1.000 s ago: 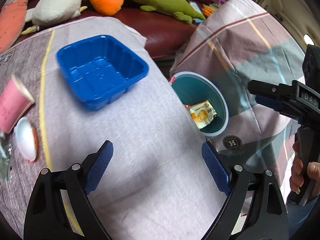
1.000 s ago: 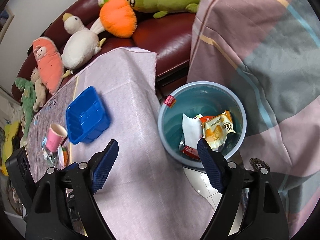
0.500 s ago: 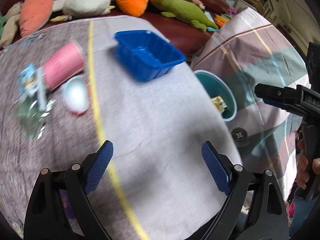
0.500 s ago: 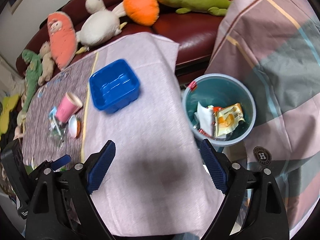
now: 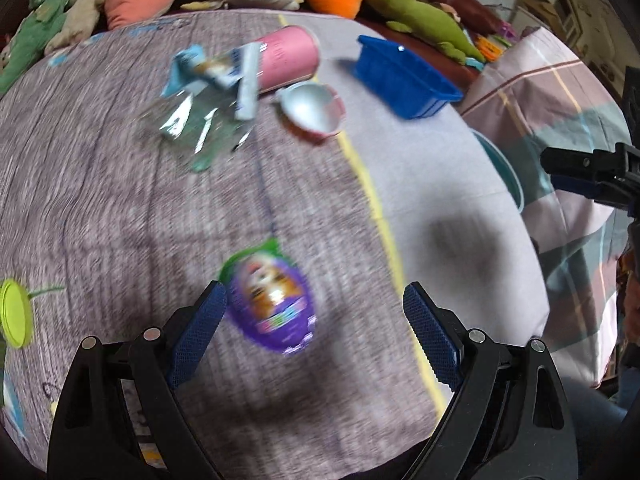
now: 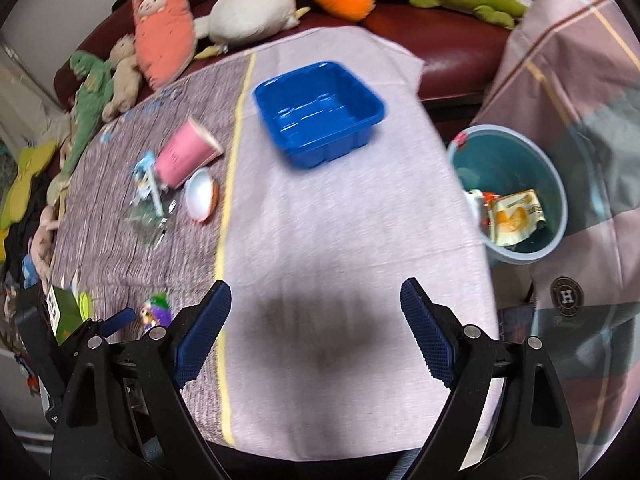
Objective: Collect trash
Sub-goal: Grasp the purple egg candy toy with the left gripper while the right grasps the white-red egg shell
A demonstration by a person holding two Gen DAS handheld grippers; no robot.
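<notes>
My left gripper (image 5: 312,328) is open above a purple egg-shaped wrapper (image 5: 270,306) that lies on the tablecloth just inside its left finger. Farther off lie a pink cup (image 5: 286,56) on its side, a round lid (image 5: 312,108), a blue-white wrapper (image 5: 218,68) and clear plastic film (image 5: 196,128). My right gripper (image 6: 316,328) is open and empty over bare cloth. The teal trash bin (image 6: 516,160) stands beside the table at the right with wrappers (image 6: 514,216) in it. The purple wrapper also shows in the right wrist view (image 6: 154,308).
A blue plastic tray (image 6: 320,112) sits empty at the far side of the table. Plush toys (image 6: 256,12) line the red sofa behind. A checked cloth (image 6: 580,80) hangs at the right. A green box (image 6: 66,308) stands at the table's left edge.
My left gripper has swung left from the bin and tray across the table to the purple wrapper. My right gripper has drawn back from over the bin to the table's near edge.
</notes>
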